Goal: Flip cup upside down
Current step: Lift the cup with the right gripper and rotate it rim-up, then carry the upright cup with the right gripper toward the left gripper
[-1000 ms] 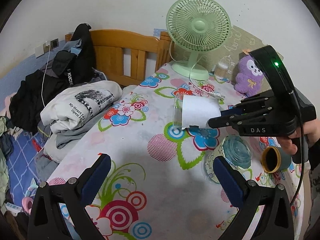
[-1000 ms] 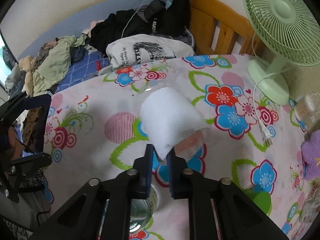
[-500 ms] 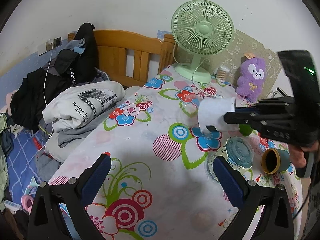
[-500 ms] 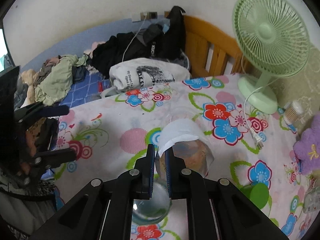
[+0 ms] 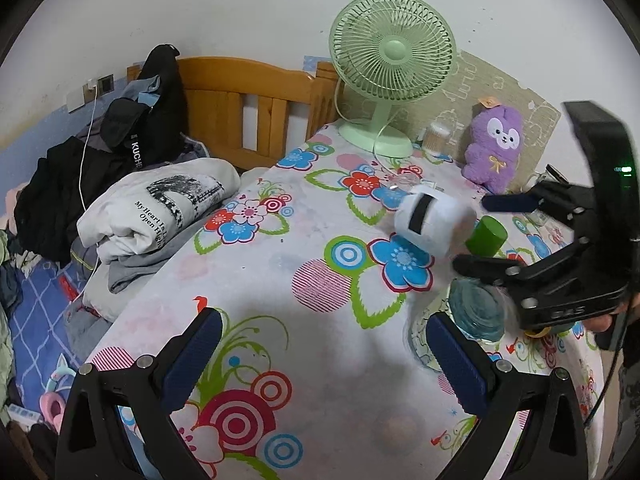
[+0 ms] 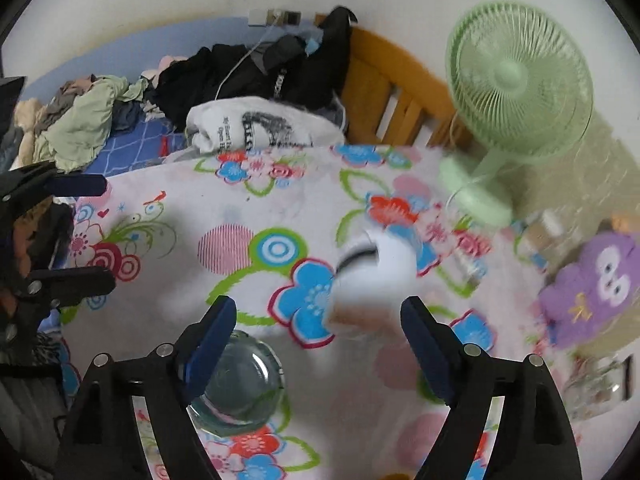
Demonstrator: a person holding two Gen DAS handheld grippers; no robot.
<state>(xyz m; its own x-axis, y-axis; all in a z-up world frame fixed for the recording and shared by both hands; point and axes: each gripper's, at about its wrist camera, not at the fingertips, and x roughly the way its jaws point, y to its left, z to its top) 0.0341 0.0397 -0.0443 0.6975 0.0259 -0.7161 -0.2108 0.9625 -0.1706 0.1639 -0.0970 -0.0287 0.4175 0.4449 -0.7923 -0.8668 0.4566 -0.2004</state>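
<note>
The cup point(image 5: 430, 222) is clear with a white paper wrap and a black stripe. It tilts on its side over the flowered tablecloth point(image 5: 280, 280), blurred in the right wrist view point(image 6: 374, 276). My right gripper point(image 6: 316, 320) is open, its fingers apart on either side of the cup and not touching it; it also shows in the left wrist view point(image 5: 480, 236). My left gripper point(image 5: 320, 354) is open and empty near the table's front edge.
A green fan point(image 5: 392, 68) and a purple plush point(image 5: 496, 146) stand at the back. A green cylinder point(image 5: 486, 236) and a glass bowl point(image 6: 236, 384) sit near the cup. Folded clothes point(image 5: 160, 204) lie on the bed to the left.
My right gripper has opened and let go of the cup, which now tips freely between its fingers. The left gripper has barely moved.
</note>
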